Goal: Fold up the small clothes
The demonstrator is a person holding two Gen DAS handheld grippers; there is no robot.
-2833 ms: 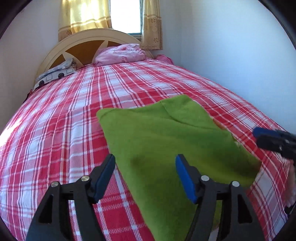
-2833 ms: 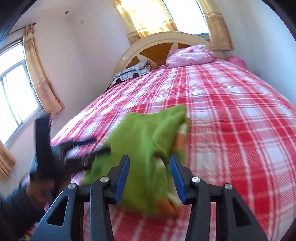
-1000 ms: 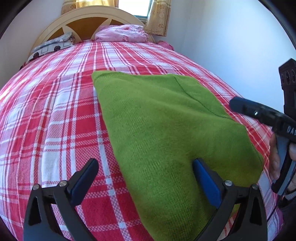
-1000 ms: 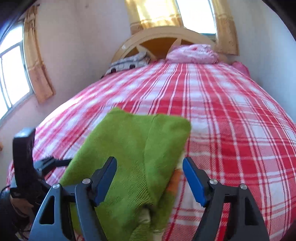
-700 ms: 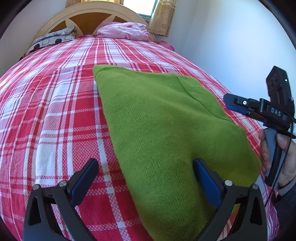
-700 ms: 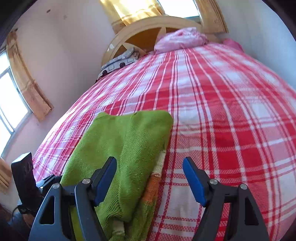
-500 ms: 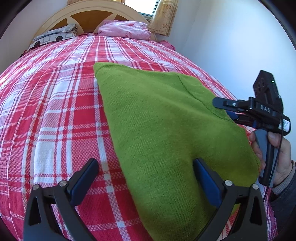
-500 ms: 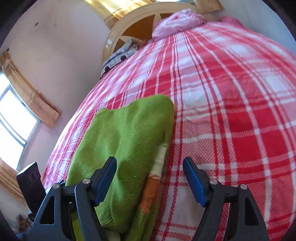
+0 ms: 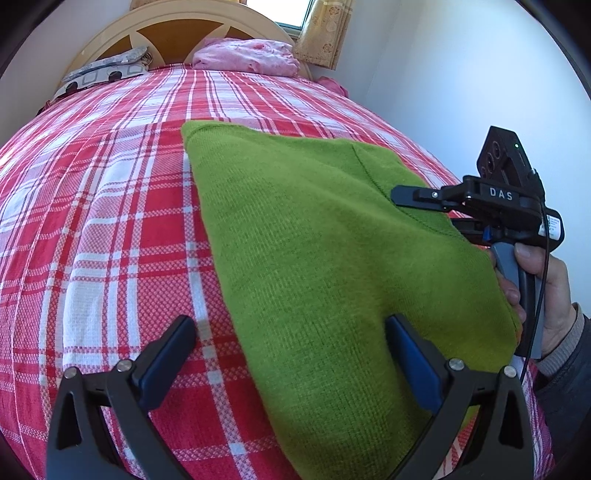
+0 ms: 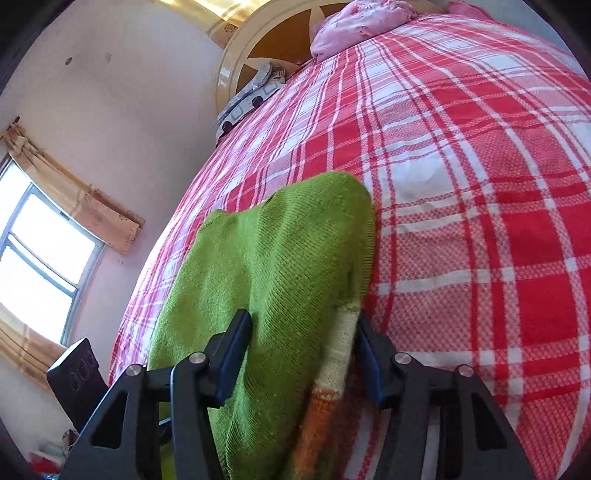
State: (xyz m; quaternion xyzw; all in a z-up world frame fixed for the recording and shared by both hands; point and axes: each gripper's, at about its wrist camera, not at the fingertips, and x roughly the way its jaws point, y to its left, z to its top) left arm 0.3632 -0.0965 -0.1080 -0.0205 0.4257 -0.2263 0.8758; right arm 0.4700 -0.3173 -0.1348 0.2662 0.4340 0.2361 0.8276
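Two wrist cameras, both low over the bed (image 9: 110,206) and aimed toward its headboard (image 9: 173,33).

The left wrist view looks forward and downward past its own wide-set jaws, the green knit garment (image 9: 314,258) spreading ahead of them and the right gripper (image 9: 410,195) entering beyond the right-hand jaw. The right wrist view sits closer and is rolled, so the bed tilts, with the garment's folded edge (image 10: 280,280) between its closing jaws. Both views share the garment, the plaid cover, the pink pillow (image 10: 365,18) and the headboard.
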